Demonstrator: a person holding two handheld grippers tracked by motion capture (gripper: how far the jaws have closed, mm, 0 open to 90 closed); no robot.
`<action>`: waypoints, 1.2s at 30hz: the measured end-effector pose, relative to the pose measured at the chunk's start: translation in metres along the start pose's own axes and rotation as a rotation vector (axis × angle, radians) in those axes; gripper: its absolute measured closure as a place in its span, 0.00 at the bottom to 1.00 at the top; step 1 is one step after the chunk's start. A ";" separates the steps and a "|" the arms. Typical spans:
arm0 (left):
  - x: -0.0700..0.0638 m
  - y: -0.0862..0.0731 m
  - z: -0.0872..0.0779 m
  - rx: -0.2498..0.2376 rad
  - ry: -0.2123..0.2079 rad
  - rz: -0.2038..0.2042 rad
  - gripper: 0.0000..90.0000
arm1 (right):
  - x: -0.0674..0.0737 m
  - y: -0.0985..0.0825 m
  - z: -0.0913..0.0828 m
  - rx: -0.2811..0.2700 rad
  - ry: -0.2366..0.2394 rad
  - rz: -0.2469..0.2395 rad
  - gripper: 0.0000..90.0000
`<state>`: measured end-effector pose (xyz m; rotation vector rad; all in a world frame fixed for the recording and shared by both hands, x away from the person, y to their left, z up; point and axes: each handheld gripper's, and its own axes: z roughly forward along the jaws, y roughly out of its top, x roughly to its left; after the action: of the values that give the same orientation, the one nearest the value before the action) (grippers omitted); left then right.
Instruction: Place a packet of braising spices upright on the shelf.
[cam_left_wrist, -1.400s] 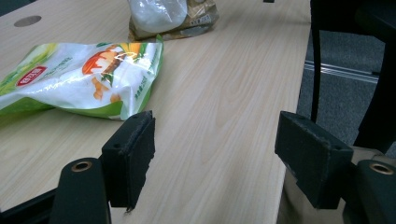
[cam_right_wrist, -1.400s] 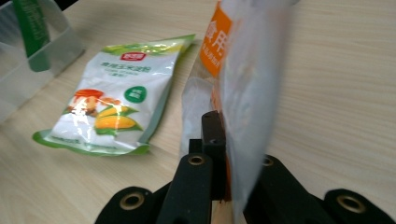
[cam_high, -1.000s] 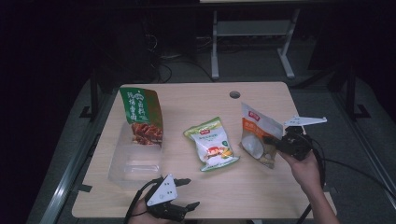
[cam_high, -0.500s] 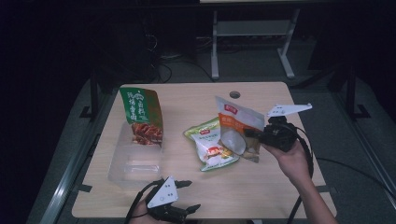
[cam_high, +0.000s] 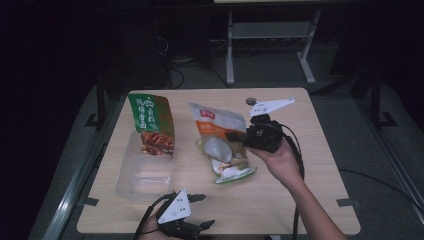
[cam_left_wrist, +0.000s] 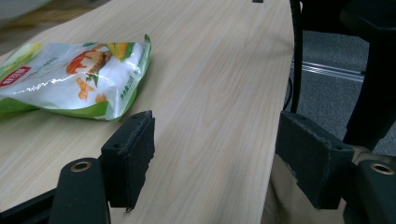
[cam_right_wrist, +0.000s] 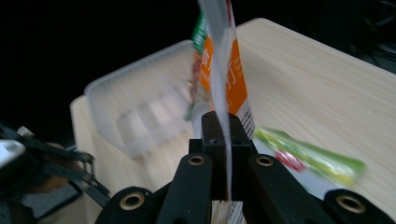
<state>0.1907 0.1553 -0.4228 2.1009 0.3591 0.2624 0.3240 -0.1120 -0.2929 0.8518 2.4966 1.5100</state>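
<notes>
above the table (cam_high: 310, 165) the right gripper (cam_high: 235, 136) clamps an orange snack bag (cam_high: 216, 131); left gripper (cam_left_wrist: 212, 154) gapes.

Green snack bag (cam_high: 151, 125) standing propped in the far end of a clear plastic bin (cam_high: 131, 182). Green-and-white snack bag (cam_high: 234, 172) lying flat on the wooden table (cam_high: 320, 165). Round grommet hole (cam_high: 250, 101) near the far edge. White metal frame (cam_high: 270, 35) on the floor beyond.
</notes>
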 end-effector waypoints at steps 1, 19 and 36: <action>0.000 0.000 0.000 0.000 0.000 -0.001 0.31 | 0.003 0.003 0.004 -0.002 0.009 -0.002 1.00; 0.000 -0.001 -0.004 -0.002 0.001 -0.012 0.31 | 0.029 0.040 0.071 0.003 0.148 -0.067 1.00; 0.001 -0.002 -0.004 0.007 0.001 0.002 0.31 | 0.042 0.057 0.111 0.011 0.197 -0.080 1.00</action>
<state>0.1900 0.1597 -0.4223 2.1081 0.3590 0.2636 0.3518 0.0166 -0.2923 0.6246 2.6416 1.6273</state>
